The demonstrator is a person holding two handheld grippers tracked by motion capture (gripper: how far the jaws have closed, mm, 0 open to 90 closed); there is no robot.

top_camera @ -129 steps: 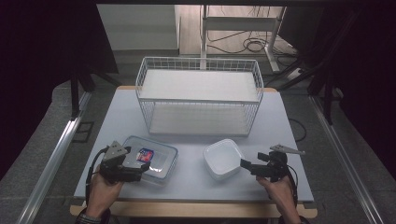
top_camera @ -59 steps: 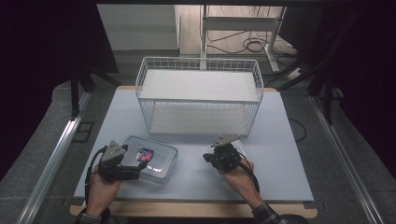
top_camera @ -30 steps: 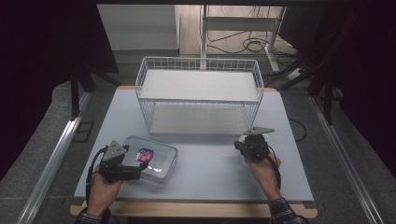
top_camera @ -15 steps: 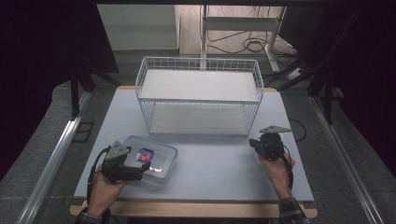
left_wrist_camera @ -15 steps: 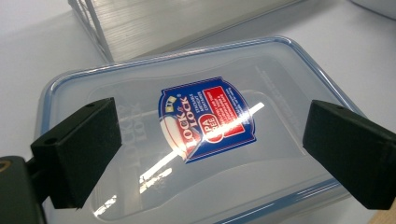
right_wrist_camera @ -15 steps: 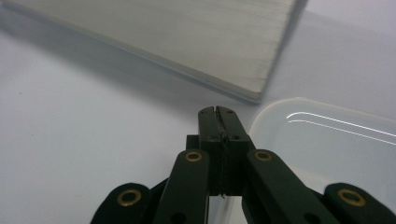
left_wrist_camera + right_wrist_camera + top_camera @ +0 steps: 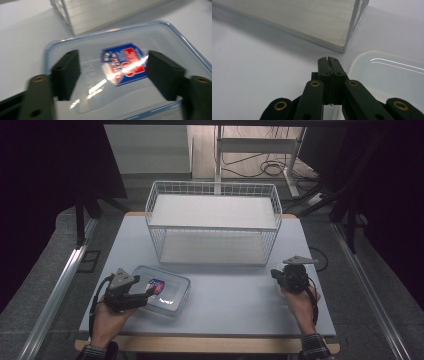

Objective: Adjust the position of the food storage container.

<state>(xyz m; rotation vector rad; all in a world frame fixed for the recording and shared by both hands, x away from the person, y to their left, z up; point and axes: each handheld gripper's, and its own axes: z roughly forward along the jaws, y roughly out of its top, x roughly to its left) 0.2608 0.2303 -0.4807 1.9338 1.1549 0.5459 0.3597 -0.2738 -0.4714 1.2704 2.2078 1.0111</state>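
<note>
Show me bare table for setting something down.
Widest free patch: front middle of the table, between the clear box and the right claw, before the wire basket. Narrow strips flank the basket. Crowded: front left, left claw over the box.

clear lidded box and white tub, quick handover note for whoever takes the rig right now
Left gripper: open, jaws have just been closing, either side of the label on the clear lidded box; no firm grip seen yet.
Right gripper: shut, low over the table by the wire basket corner, white tub right beside it; cannot tell if it pinches the rim.
Done: both containers on the table, box lid on.
Left: probably grip the box; basket holds neither.
</note>
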